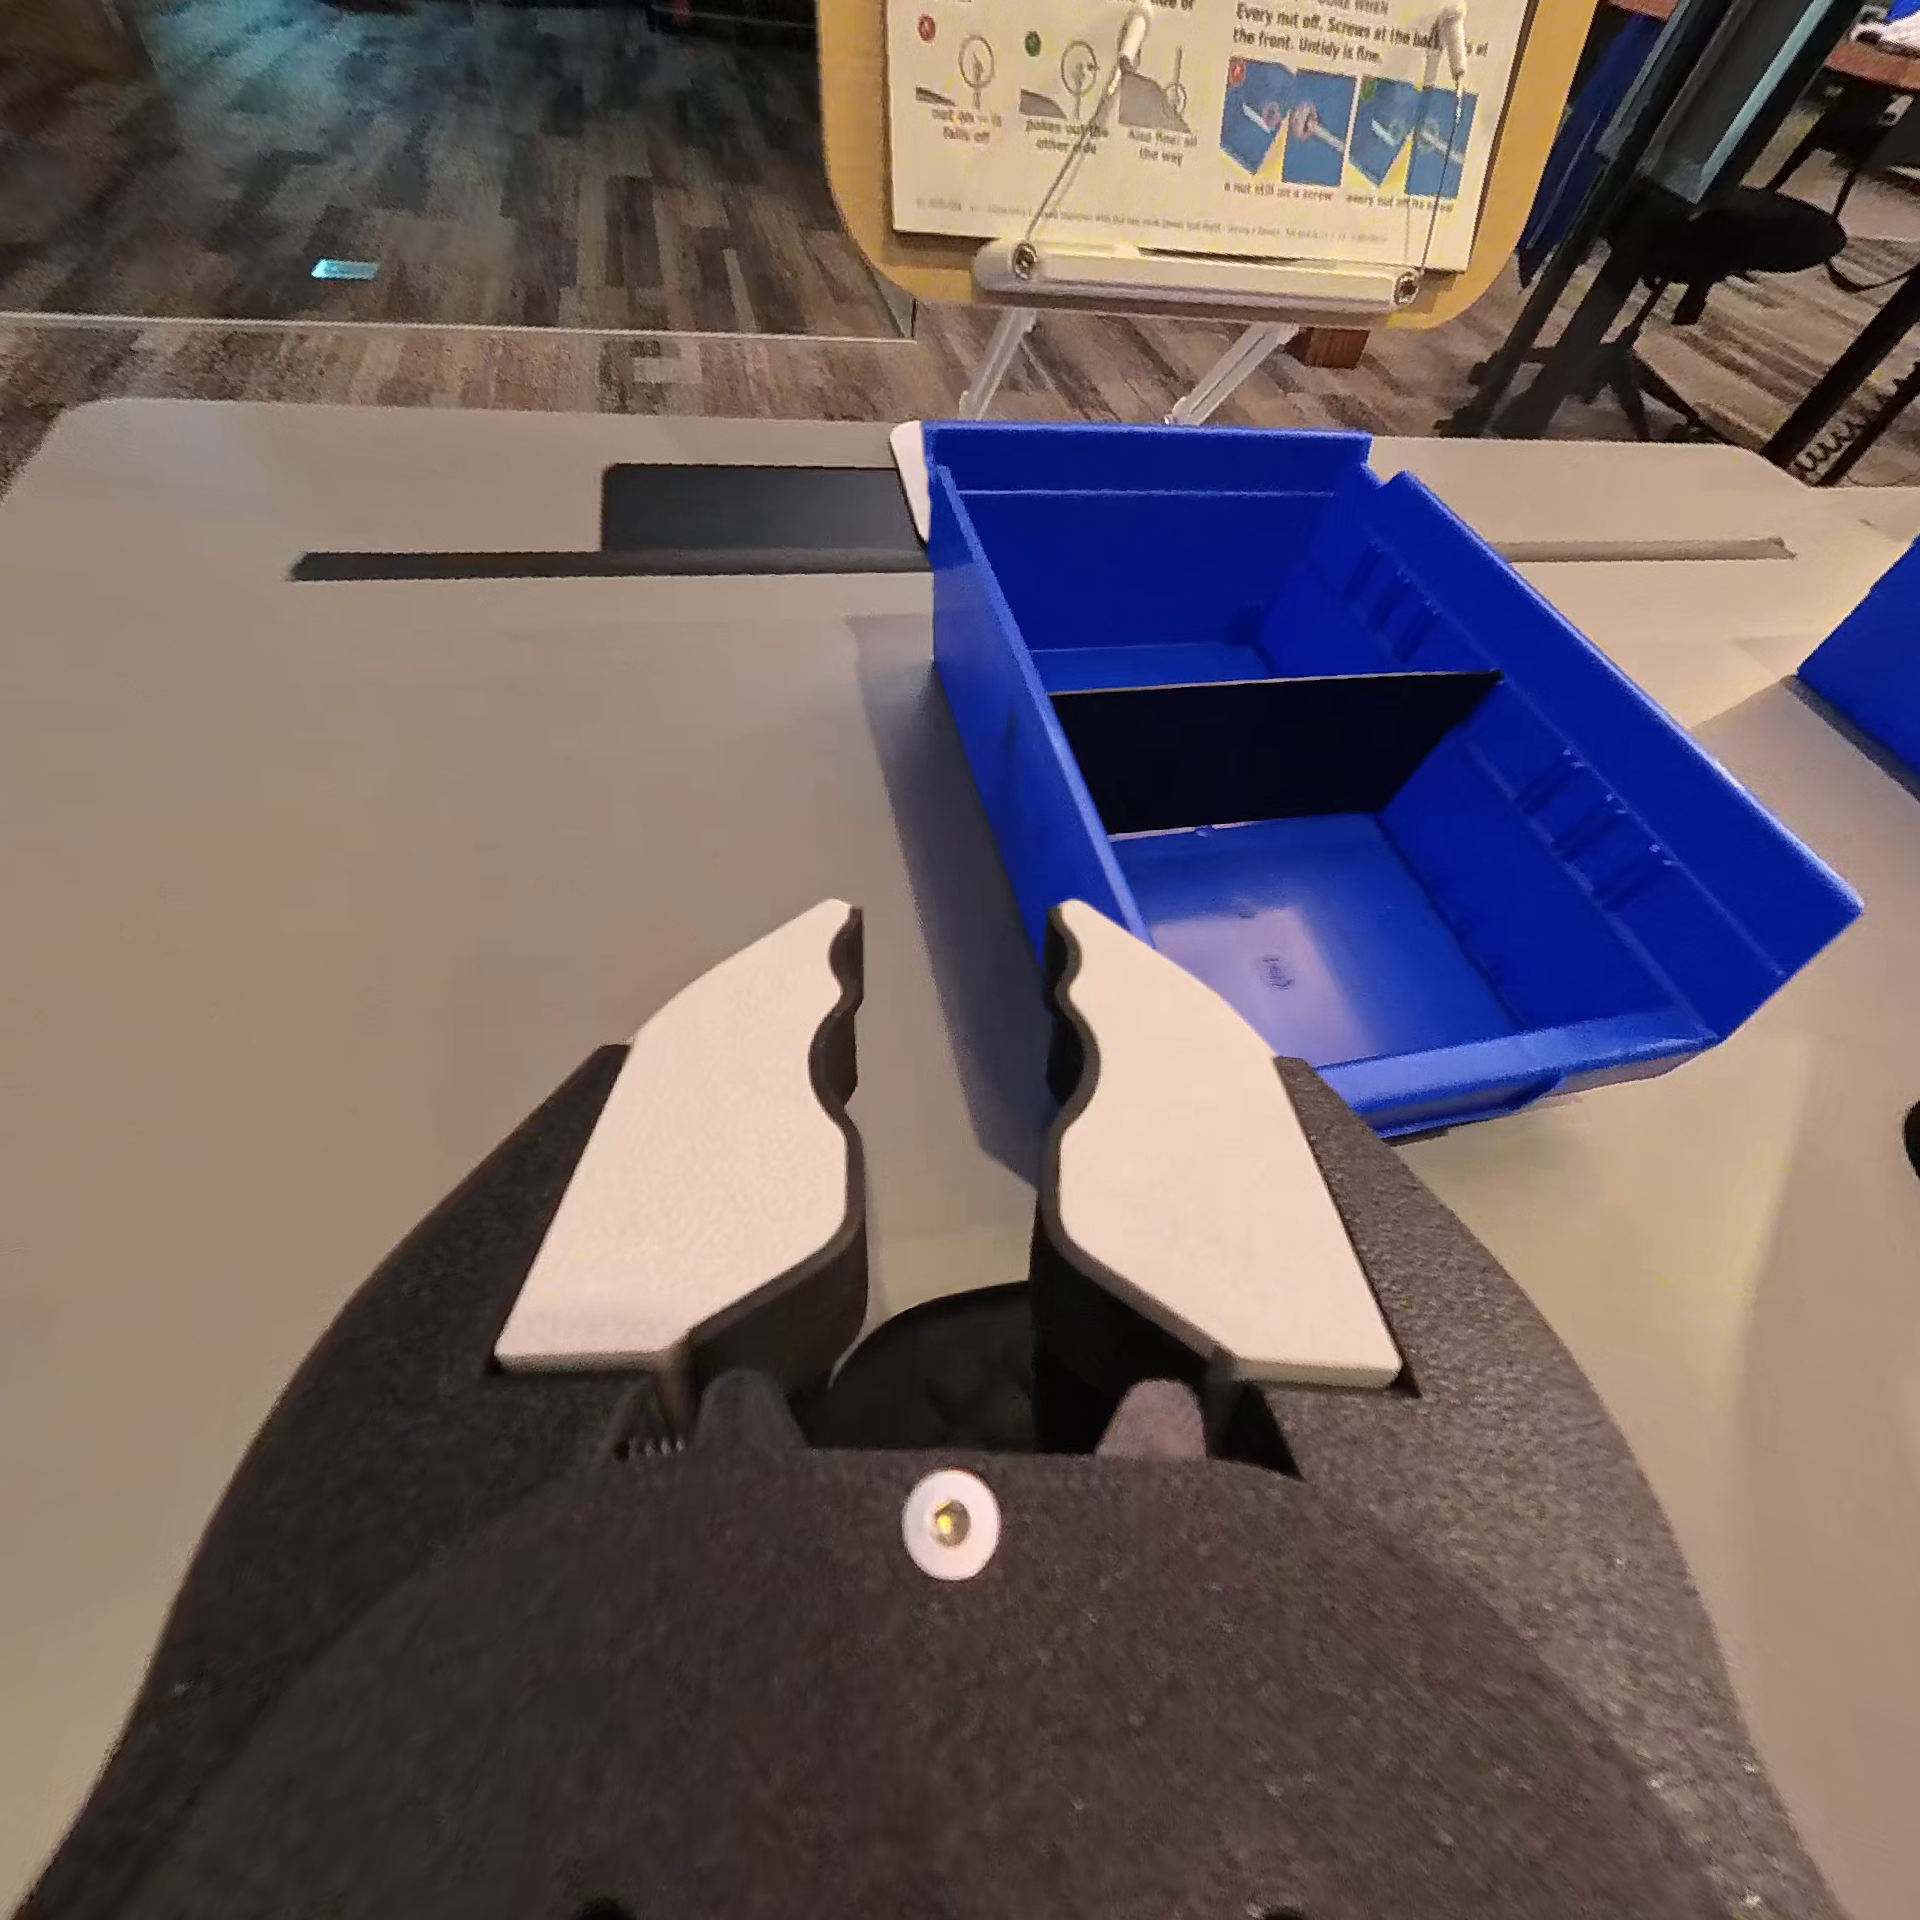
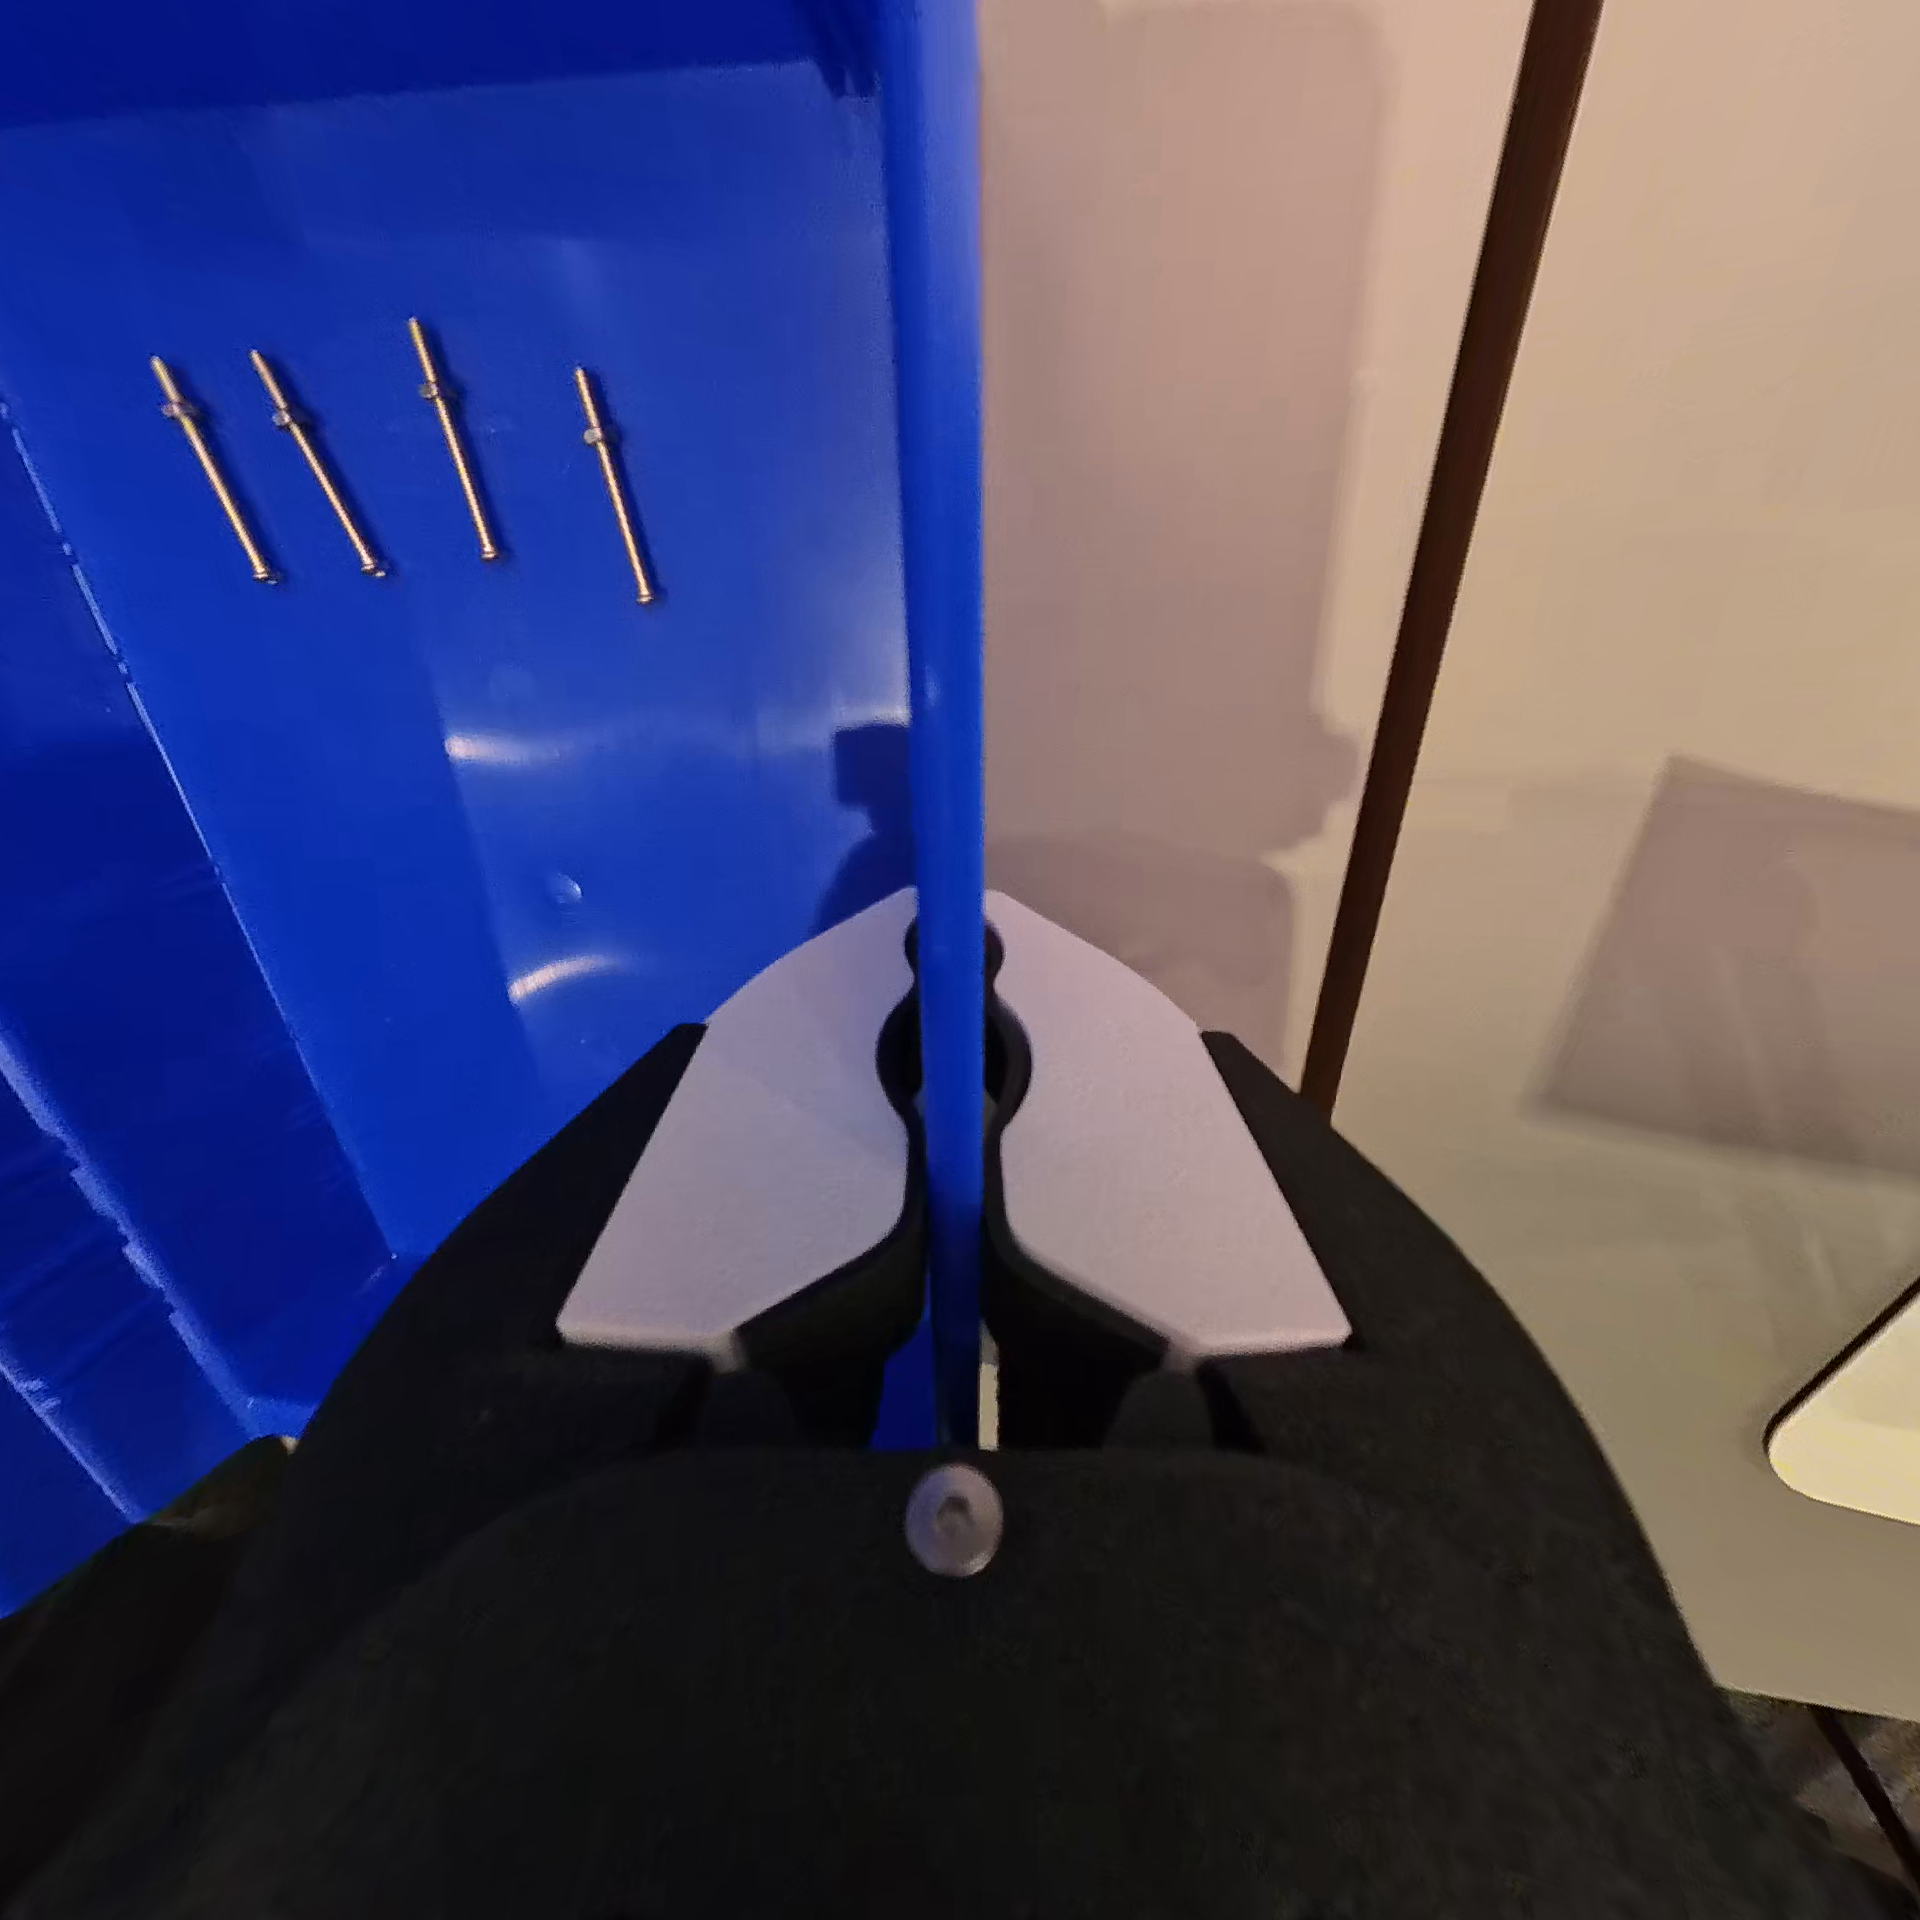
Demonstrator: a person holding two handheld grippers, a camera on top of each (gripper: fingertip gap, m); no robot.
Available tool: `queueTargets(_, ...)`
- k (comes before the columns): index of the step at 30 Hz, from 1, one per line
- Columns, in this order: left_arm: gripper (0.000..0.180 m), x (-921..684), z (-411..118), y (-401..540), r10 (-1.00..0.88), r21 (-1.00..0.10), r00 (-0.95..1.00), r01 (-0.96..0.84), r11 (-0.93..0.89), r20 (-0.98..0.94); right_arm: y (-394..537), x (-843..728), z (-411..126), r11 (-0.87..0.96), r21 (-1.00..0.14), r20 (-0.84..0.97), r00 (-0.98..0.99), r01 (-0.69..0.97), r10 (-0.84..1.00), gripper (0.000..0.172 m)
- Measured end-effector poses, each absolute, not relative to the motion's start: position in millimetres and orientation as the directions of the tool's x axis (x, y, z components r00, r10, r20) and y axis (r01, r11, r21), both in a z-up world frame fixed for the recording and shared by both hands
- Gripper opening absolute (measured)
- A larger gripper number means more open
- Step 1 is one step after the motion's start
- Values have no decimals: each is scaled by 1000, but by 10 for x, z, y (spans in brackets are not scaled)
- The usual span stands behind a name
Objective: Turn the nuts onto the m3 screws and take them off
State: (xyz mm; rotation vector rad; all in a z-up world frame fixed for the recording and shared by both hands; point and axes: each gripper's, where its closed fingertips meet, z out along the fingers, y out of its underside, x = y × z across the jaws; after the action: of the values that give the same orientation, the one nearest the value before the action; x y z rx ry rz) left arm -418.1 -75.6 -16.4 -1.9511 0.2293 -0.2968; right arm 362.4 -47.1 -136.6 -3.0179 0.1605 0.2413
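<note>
On the grey table (image 1: 416, 831) stands a blue bin (image 1: 1558, 790) with a dark divider (image 1: 1268, 748), both compartments bare; a second bin (image 2: 312, 779) is cut off by the frame in both views. Four thin screws (image 2: 436, 468), each with a small nut, lie on its floor. Right tongs (image 2: 948, 935) are clamped on its thin wall (image 2: 935, 520). Left tongs (image 1: 954, 925) stand apart, holding nothing, just beside the divided bin.

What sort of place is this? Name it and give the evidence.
Probably an office-like workroom set up for small-parts handling: a grey table, blue parts bins, one holding long screws, an instruction sheet on a stand, and an office chair behind.
</note>
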Motion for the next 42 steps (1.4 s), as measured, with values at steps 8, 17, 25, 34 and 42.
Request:
queueTargets(8, 32, -4501, -88, -870, -239, -931, 969, -31, -364, 61, -613, 3596, -1279, -981, -82, -145, 976, -177, -164, 4)
queueTargets(17, 32, -4921, -83, -1119, -174, -942, 984, -23, -335, 37, -777, 3198, -786, -967, -114, -213, 956, -229, -201, 4)
queueTargets(25, 31, -5139, -215, -1471, -184, -943, 978, 33, -332, 99, -583, 2143, 51, -983, -147, -182, 980, -109, -82, 4)
queueTargets(34, 29, -5439, -367, -1865, -157, -940, 981, 58, -335, 116, -51, 105, 509, -970, -189, -204, 959, 156, 194, 4)
queueTargets(42, 28, -5892, -458, -2223, -58, -940, 996, 40, -339, 63, 209, -1871, 368, -899, -156, -219, 873, 410, 436, 4)
